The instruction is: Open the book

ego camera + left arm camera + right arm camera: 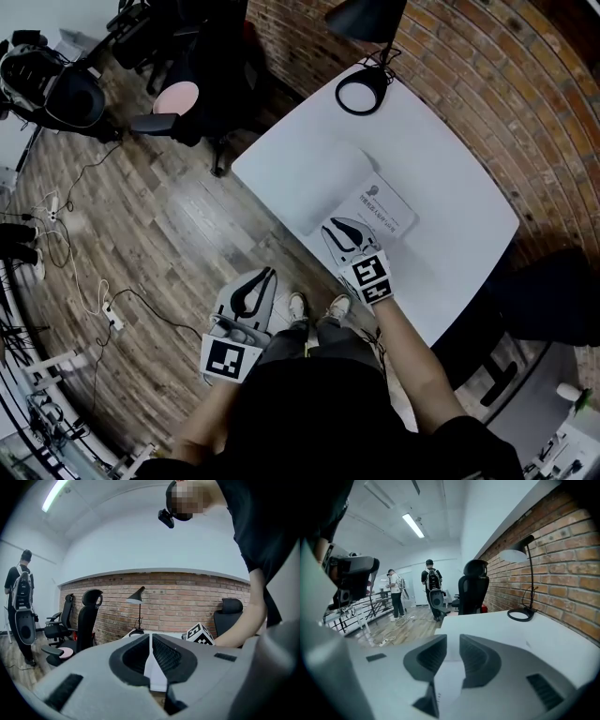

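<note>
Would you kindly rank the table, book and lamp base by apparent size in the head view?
Largest first: table, book, lamp base. The base lies farther from the camera, so book over base is less sure.

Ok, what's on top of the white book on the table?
Only the right tongs, tips over the near edge of the white printed book. The cover beneath them is hidden; the rest lies bare.

desk lamp (pixel 367 19), white table (pixel 441 187), office chair (pixel 220 84)
</note>
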Motion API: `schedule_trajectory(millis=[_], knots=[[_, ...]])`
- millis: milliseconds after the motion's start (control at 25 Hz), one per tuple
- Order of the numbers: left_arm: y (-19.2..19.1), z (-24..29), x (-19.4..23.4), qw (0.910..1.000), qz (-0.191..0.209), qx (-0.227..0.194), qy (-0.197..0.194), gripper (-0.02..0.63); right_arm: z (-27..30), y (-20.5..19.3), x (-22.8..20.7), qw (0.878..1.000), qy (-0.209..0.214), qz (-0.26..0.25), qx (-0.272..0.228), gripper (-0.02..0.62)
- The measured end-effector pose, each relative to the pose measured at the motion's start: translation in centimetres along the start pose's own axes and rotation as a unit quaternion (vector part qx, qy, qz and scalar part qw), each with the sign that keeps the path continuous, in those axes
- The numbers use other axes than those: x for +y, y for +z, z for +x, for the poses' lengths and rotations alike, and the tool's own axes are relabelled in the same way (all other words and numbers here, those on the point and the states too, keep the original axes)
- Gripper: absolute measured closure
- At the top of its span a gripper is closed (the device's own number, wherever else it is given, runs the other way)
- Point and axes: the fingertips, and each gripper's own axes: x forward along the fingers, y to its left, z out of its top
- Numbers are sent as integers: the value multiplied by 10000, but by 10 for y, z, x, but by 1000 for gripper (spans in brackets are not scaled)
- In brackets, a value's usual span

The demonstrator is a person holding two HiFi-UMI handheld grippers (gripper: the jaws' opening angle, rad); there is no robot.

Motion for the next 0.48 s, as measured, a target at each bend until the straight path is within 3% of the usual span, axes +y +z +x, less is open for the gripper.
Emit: schedule_trajectory(millis=[160,480], knots=[[3,-4,-7,9999,-3,-101,-51,568,-22,-4,-10,9993,-282,255,-8,575],[20,-1,-31,9988,90,-392,-285,568,-90,-17,-48,9912,-1148,660,-42,581]])
